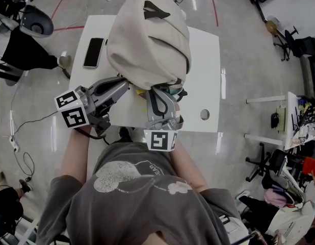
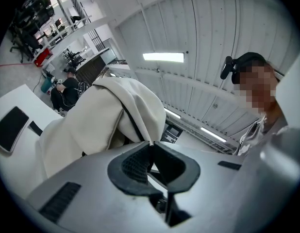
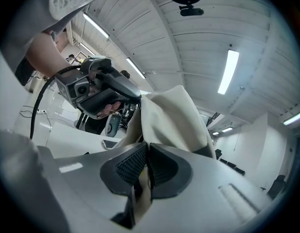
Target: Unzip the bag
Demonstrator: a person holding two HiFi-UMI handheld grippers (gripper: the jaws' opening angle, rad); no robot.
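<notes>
Bag (image 1: 147, 40) stood on the bench (image 1: 208, 60), its near edge right at both claw tips. My right claw (image 3: 146, 149) was clenched on its cream fabric, likely to brace it. My left claw (image 2: 150, 145) pinched a thin bit of the edge just beside; zip pull or cloth, I couldn't tell.

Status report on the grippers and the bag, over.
Left gripper shut on bag edge. Right gripper shut on bag fabric. Bag slumped on white table, unzipped or not unclear. Phone alongside, not in the way.
</notes>
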